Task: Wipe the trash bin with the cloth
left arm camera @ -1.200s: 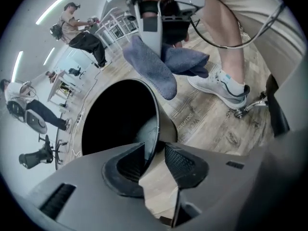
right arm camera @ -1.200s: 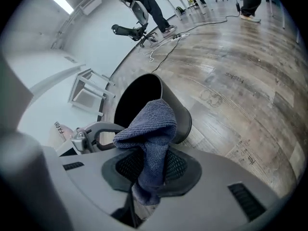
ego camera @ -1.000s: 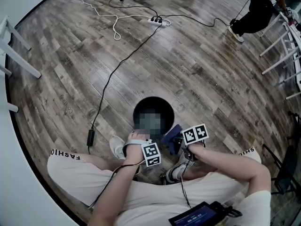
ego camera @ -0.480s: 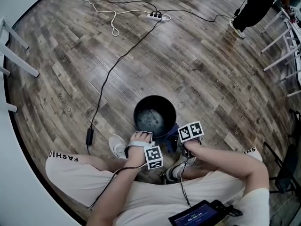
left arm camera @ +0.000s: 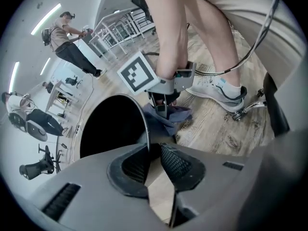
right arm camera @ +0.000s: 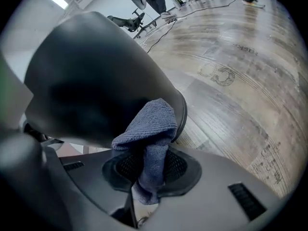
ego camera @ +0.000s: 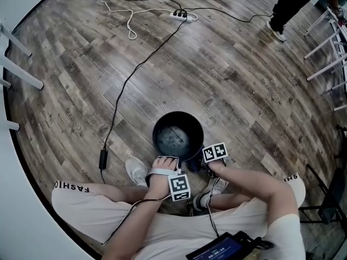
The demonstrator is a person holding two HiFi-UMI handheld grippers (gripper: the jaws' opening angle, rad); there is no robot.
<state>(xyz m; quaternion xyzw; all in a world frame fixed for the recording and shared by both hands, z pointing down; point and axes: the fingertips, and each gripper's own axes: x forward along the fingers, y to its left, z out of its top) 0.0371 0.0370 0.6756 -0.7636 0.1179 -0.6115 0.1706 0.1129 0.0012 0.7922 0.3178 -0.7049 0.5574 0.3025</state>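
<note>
A wood floor (ego camera: 244, 80) fills the head view, with a person (ego camera: 108, 199) seated low at its bottom edge, knees spread in pale trousers. A black cable (ego camera: 130, 80) runs across the boards from a power strip (ego camera: 181, 15) at the top. The black bin (ego camera: 161, 124) stands upright on the floor between the person's feet, just beyond a white shoe (ego camera: 135, 169). The left gripper (left arm camera: 154, 160) comes down on the bin's near rim. Its jaws stand narrowly apart astride that rim, one inside and one outside, and have just been closing. A thin dark gap shows between the wall and the outer pad (left arm camera: 179, 163), so a firm clamp cannot be confirmed. The right gripper (right arm camera: 149, 170) sits low at the bin's near right side, its jaws pinched together on a blue cloth (right arm camera: 149, 129). The cloth bunches up out of the pads, and its folded top lies against the bin's outer wall, close to the bottom edge.
</note>
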